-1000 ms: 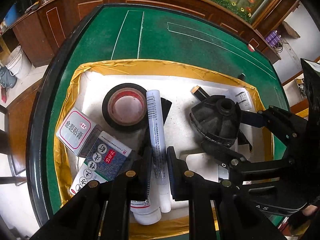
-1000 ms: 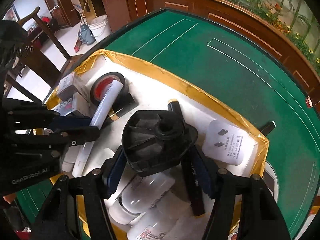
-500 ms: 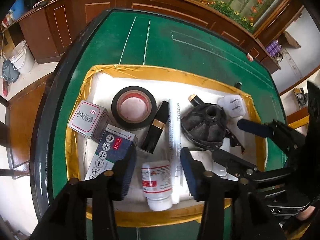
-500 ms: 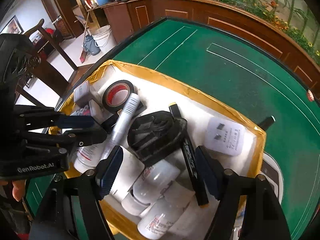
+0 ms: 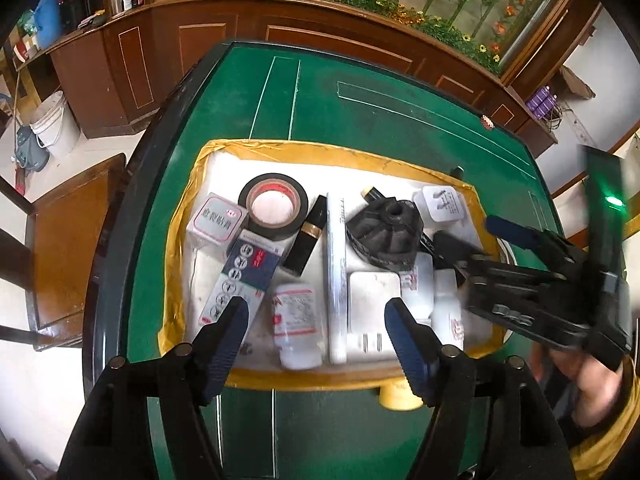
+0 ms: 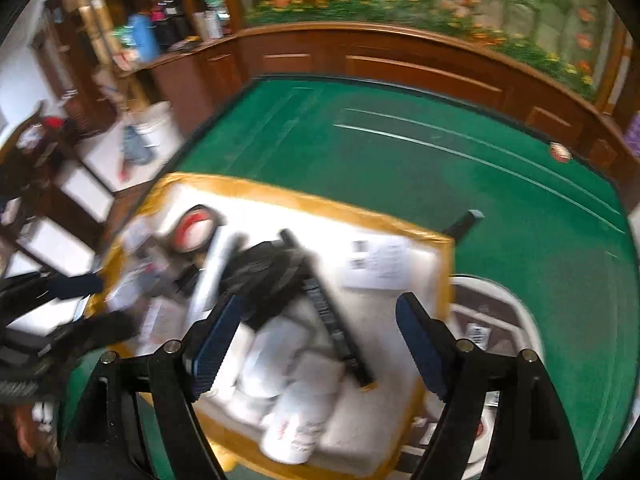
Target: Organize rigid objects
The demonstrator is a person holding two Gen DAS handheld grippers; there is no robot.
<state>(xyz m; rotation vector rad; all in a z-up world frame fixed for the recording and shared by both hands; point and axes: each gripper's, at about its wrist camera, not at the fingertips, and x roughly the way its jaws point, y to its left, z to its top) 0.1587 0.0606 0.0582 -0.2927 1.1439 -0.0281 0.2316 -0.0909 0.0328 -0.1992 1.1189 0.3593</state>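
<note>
A white tray with a yellow taped rim [image 5: 320, 148] lies on the green table. It holds a black tape roll [image 5: 273, 205], two medicine boxes [image 5: 217, 219], a black lipstick [image 5: 305, 240], a long white tube [image 5: 335, 268], a black ribbed plastic part [image 5: 386, 230], white plugs [image 5: 442, 204] and white bottles [image 5: 298, 324]. My left gripper [image 5: 316, 328] is open and empty above the tray's near edge. My right gripper [image 6: 320, 340] is open and empty above the tray [image 6: 280, 196]; it also shows in the left wrist view [image 5: 476, 236]. The right wrist view is blurred.
A white round device [image 6: 496, 320] sits on the table right of the tray. A small black object [image 5: 456, 171] lies just beyond the tray's far right corner. A wooden chair [image 5: 68, 248] stands left of the table. Wooden cabinets [image 5: 320, 52] run behind it.
Both grippers let go of their objects, opened wide and pulled back and up from the tray. The white tube and the black ribbed part now lie in the tray.
</note>
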